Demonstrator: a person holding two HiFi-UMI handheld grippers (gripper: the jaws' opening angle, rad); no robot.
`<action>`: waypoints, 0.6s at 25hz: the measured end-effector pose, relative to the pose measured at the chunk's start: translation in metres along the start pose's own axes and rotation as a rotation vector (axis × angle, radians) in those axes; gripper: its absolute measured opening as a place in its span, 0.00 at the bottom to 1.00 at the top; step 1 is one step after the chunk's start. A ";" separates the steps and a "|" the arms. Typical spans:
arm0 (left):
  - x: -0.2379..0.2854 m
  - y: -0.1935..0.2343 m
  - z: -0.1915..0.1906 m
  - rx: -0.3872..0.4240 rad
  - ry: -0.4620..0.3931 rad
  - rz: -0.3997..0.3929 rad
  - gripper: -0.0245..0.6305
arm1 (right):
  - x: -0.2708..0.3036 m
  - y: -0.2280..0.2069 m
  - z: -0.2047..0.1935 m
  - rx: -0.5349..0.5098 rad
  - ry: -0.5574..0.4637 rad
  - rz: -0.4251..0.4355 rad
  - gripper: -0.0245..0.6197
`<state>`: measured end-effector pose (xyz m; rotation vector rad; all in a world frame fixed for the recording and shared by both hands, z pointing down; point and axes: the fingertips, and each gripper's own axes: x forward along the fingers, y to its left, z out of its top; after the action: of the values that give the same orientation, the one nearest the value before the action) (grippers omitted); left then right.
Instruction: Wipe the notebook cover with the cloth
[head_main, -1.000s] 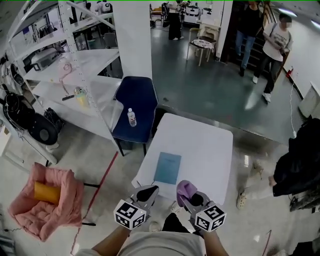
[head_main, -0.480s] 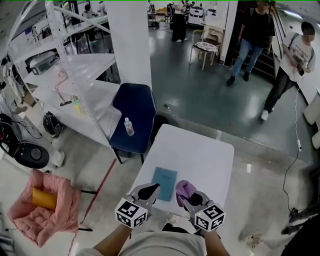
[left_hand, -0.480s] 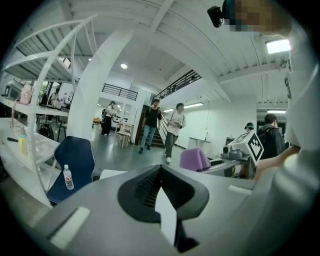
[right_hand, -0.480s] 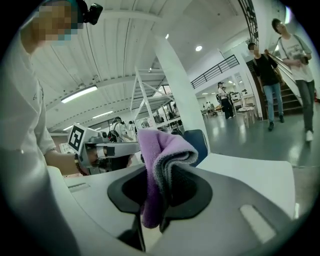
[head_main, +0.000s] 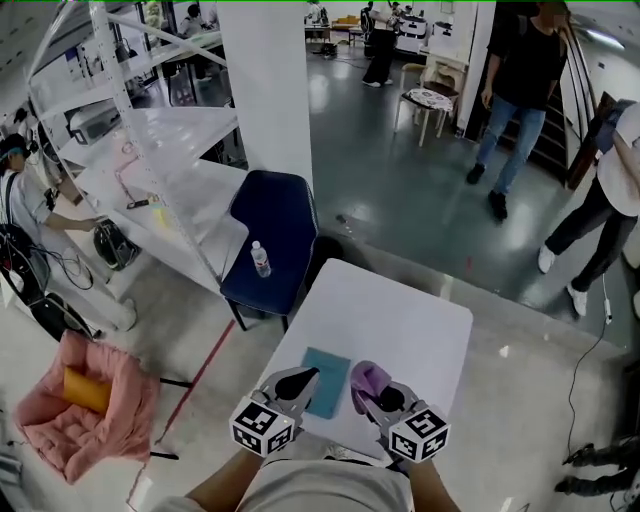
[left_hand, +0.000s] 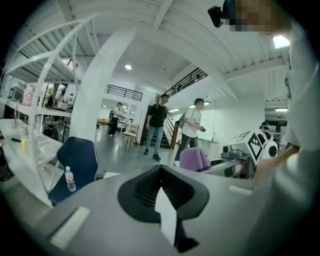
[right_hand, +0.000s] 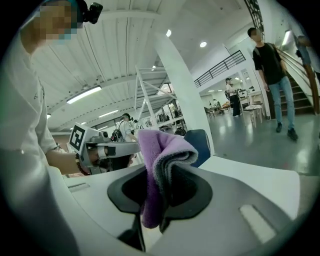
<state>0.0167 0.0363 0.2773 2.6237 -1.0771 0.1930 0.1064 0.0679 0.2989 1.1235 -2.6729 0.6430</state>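
Observation:
A teal notebook (head_main: 327, 381) lies flat near the front edge of the white table (head_main: 400, 320), partly hidden behind my grippers. My right gripper (head_main: 368, 392) is held above the table's near edge, just right of the notebook, shut on a folded purple cloth (head_main: 366, 377). In the right gripper view the purple cloth (right_hand: 159, 170) sticks up from between the jaws. My left gripper (head_main: 300, 381) hangs beside it, over the notebook's left part, shut with nothing between its jaws (left_hand: 165, 215).
A dark blue chair (head_main: 270, 240) with a water bottle (head_main: 261, 259) on its seat stands at the table's far left corner, next to a white pillar (head_main: 265, 90). White shelving (head_main: 150, 190) runs along the left. A pink cushioned seat (head_main: 80, 400) is at lower left. People walk at the back right.
The view has shifted nearer the table, so the notebook now sits closer under the grippers. Both grippers keep their pose, the cloth still held. The people behind have walked on.

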 end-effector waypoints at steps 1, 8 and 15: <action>0.002 0.000 0.000 0.000 -0.001 0.003 0.04 | 0.001 -0.002 0.000 -0.002 0.001 0.003 0.20; 0.014 -0.007 0.007 0.008 -0.006 0.005 0.04 | -0.006 -0.015 0.005 -0.005 0.003 0.001 0.20; 0.014 -0.010 -0.003 0.009 0.013 0.002 0.04 | -0.008 -0.018 -0.007 -0.007 0.019 -0.010 0.20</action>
<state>0.0334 0.0346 0.2808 2.6261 -1.0778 0.2153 0.1253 0.0652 0.3086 1.1228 -2.6496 0.6393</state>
